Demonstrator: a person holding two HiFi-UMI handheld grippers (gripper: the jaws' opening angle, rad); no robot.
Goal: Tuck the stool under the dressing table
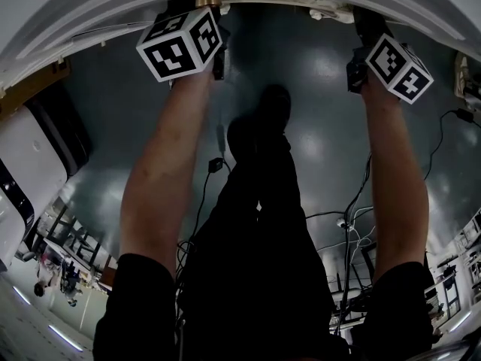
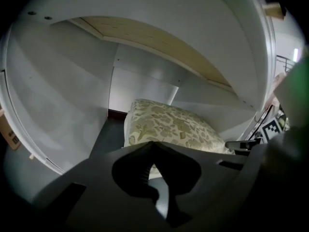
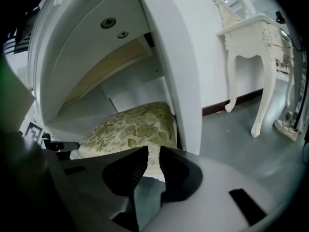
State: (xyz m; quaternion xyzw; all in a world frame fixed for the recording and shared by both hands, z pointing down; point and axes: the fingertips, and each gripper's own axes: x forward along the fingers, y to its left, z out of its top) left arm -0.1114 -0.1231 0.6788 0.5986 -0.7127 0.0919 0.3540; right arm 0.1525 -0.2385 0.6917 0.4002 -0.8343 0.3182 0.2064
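The stool, with a cream floral cushion, stands inside the knee space of the white dressing table. My left gripper is shut with nothing in it, its tips meeting just in front of the cushion's near edge. My right gripper is at the cushion's near right corner, its jaws a narrow gap apart and empty. In the head view both grippers reach forward to the table's front edge; the stool is hidden there.
A second white table with curved legs stands to the right on the grey floor. Cables lie on the floor behind my feet. A white and black unit stands at the left. My dark-trousered leg is between the arms.
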